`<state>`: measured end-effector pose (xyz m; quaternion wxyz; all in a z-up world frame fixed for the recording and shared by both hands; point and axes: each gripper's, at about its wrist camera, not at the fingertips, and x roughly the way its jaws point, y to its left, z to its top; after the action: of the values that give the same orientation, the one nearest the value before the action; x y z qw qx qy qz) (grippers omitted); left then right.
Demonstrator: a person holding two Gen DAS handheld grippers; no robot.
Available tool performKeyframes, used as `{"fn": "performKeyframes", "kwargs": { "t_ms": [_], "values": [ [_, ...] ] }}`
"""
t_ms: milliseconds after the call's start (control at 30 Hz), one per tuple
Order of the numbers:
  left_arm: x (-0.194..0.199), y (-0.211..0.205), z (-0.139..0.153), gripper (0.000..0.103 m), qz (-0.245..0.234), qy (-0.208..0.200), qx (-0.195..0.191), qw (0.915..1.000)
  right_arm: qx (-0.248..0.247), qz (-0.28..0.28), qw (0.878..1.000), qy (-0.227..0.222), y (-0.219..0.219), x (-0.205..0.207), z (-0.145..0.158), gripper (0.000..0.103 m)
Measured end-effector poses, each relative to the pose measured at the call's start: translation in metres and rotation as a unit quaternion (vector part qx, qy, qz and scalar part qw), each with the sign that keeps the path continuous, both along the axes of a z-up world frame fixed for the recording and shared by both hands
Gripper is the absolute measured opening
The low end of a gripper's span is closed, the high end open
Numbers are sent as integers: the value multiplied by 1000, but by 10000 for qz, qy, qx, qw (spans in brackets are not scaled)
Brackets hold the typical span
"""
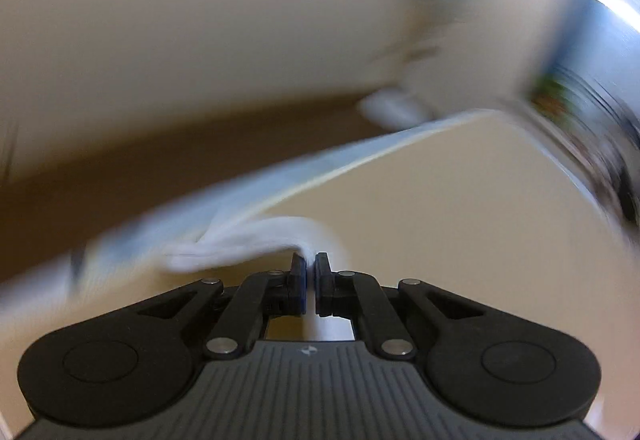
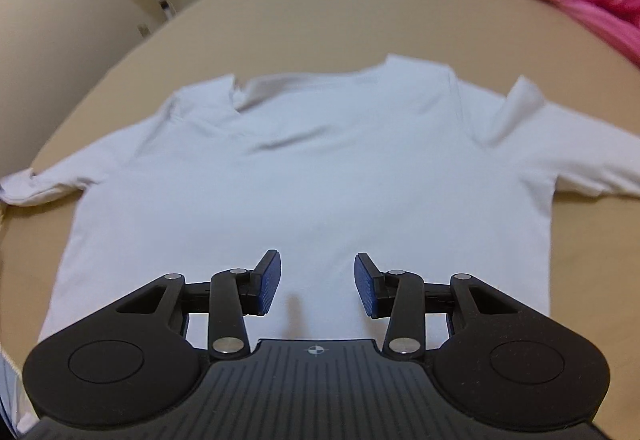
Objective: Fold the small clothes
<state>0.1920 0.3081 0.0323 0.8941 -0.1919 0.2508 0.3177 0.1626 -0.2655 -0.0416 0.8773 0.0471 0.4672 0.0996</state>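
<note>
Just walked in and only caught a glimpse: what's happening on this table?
A person with a gripper in each hand is folding a white T-shirt spread flat on a beige table. The left gripper is shut on a bit of the shirt's white fabric, in a blurred view. The right gripper hangs open over the shirt's lower part, holding nothing. No fold shows yet.

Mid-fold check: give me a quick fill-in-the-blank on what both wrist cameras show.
1. The left gripper is shut on ____ cloth.
2. The right gripper hovers ____ above the shirt.
3. The shirt lies spread flat on a ____ table.
4. Beyond the table's far left edge stands a ____.

Missing: white; open; tan; fan
</note>
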Motion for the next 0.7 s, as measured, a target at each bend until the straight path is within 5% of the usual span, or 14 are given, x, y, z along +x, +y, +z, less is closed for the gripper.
{"fn": "performKeyframes", "kwargs": {
  "t_ms": [33,100,133,167,200,233,267,333,533,700],
  "values": [
    [4,-45,20,4,-670,-299,430,9964,38,-23,10000,60,2,4,-4,43],
    [3,-126,43,4,-1997,-840,438,9753,123,-50,9998,136,2,10,-10,43],
    [0,-172,49,12,-2833,-996,229,9536,143,-68,9998,148,2,12,-13,43],
    [-1,-203,49,37,-3484,-979,49,9322,160,-89,9997,152,2,14,-16,43],
    [-3,-236,48,49,-4257,-850,-131,9008,197,-131,9996,144,1,17,-19,43],
    [-10,-262,45,51,-4750,-778,-147,8764,245,-184,9994,132,0,18,-19,43],
    [-17,-276,43,51,-4844,-761,3,8715,298,-257,9992,119,-2,20,-20,43],
    [-20,-276,42,51,-4843,-591,195,8727,445,-493,9978,90,-10,21,-19,43],
    [-34,-184,71,49,-3305,453,526,9413,1063,-1252,9864,52,-40,32,-17,44],
    [-71,-127,82,51,-2642,747,438,9606,1589,-1493,9758,164,-42,55,-31,44]
  ]
}}
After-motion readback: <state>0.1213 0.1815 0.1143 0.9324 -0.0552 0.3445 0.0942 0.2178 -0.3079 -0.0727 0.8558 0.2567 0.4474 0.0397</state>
